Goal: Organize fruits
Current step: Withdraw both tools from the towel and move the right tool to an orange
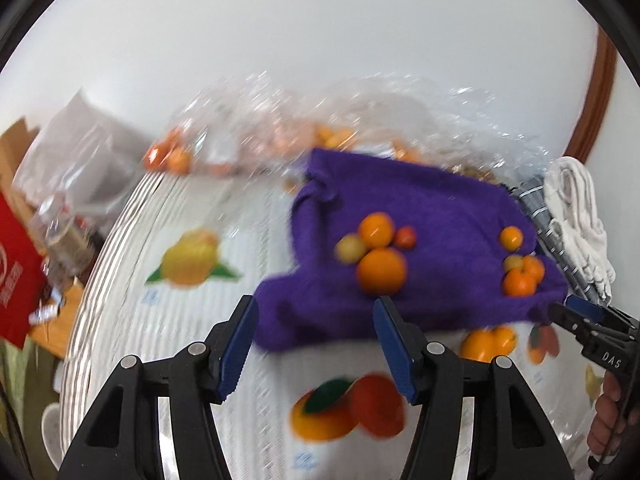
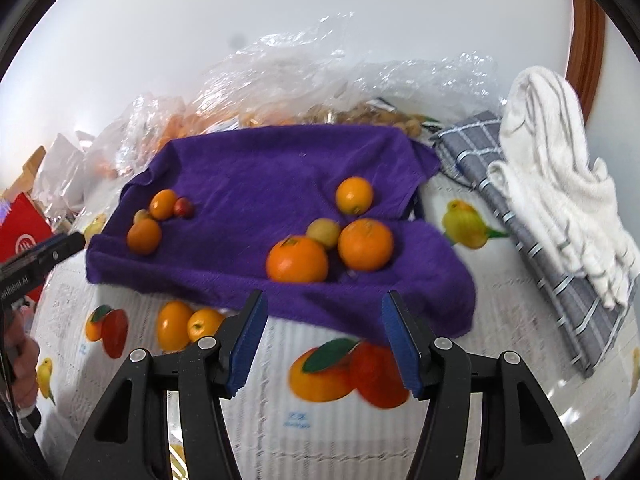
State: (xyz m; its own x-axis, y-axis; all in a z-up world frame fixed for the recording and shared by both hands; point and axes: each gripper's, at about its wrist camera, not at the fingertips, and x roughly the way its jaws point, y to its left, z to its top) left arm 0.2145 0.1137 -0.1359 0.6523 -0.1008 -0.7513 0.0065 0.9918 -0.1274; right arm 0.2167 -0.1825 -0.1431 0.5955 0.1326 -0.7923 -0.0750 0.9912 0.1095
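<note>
A purple towel point(image 2: 260, 184) lies on a table covered by a fruit-print cloth point(image 2: 288, 420). On the towel sit two fruit clusters: large oranges point(image 2: 297, 259) with a yellowish fruit point(image 2: 324, 232) on the right, smaller oranges point(image 2: 144, 235) with a small red fruit point(image 2: 183, 207) on the left. Two oranges point(image 2: 188, 325) lie on the cloth in front of the towel. My right gripper point(image 2: 320, 340) is open and empty just before the towel's front edge. My left gripper point(image 1: 314, 344) is open and empty near the towel point(image 1: 400, 208), below the left cluster point(image 1: 380, 270).
Crumpled clear plastic bags point(image 2: 312, 76) with more fruit lie behind the towel. A grey checked cloth point(image 2: 520, 216) and a white towel point(image 2: 560, 176) lie at the right. A red box point(image 1: 16, 276) and clutter stand at the left. A white wall is behind.
</note>
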